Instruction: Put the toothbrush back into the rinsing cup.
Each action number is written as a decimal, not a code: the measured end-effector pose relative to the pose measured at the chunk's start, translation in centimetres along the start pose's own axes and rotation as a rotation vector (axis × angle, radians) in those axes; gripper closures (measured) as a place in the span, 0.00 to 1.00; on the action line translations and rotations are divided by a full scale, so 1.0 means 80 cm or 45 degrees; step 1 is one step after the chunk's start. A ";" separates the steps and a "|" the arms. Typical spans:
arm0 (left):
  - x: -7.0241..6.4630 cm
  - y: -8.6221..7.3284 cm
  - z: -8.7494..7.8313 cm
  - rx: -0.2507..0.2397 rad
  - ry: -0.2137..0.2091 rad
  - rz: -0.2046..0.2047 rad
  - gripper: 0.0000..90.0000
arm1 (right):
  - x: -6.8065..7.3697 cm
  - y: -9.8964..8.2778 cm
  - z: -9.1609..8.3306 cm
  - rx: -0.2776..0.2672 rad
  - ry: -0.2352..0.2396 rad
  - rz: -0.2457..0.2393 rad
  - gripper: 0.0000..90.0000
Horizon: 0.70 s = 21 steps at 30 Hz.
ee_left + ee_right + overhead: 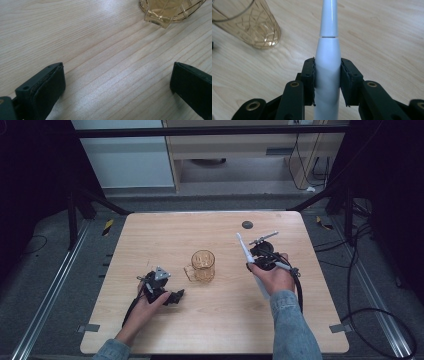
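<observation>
Right gripper view: a white electric toothbrush (327, 50) is pinched by the right tongs (327, 82) beside the amber glass mug (249, 25); it should be kept upright and lowered slowly into the mug, left tongs (117, 87) spread.

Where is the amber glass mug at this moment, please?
In the high view the amber glass mug stands upright near the middle of the wooden table, between the two hands, its handle towards the left hand-held gripper.

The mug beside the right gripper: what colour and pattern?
The mug is amber see-through with a criss-cross cut pattern, clearest in the right gripper view.
</observation>
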<state>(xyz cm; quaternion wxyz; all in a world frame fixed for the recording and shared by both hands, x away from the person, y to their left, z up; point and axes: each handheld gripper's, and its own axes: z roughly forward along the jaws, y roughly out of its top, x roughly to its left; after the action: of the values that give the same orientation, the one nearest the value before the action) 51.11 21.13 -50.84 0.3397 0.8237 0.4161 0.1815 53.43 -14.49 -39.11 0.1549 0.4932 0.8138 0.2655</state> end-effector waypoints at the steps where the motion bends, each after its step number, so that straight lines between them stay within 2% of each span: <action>1: 0.000 0.000 0.000 0.000 0.000 0.000 0.00 | 0.000 0.000 0.000 0.000 0.000 0.000 0.74; 6: 0.000 0.000 0.000 0.001 0.000 0.001 0.00 | 0.010 0.007 -0.001 -0.094 -0.031 0.018 0.74; 7: 0.000 0.000 0.000 0.001 0.000 0.001 0.00 | 0.010 0.007 -0.001 -0.094 -0.031 0.018 0.74; 8: 0.000 0.000 0.000 0.001 0.000 0.001 0.00 | 0.015 0.012 -0.003 -0.135 -0.033 0.019 0.74; 11: 0.000 0.000 0.001 -0.003 0.001 -0.003 0.00 | 0.021 0.016 -0.007 -0.171 -0.034 0.012 0.74; 12: 0.000 0.000 0.001 -0.002 0.001 -0.002 0.00 | 0.028 0.022 -0.010 -0.204 -0.033 0.003 0.74; 21: 0.000 0.001 0.001 -0.003 0.002 -0.002 0.00 | 0.042 0.037 -0.018 -0.291 -0.055 -0.016 0.74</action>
<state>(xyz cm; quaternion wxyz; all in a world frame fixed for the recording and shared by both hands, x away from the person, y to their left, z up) 51.19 21.09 -50.85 0.3406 0.8229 0.4166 0.1825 53.22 -10.81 -36.19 0.2294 0.4728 0.7777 0.3449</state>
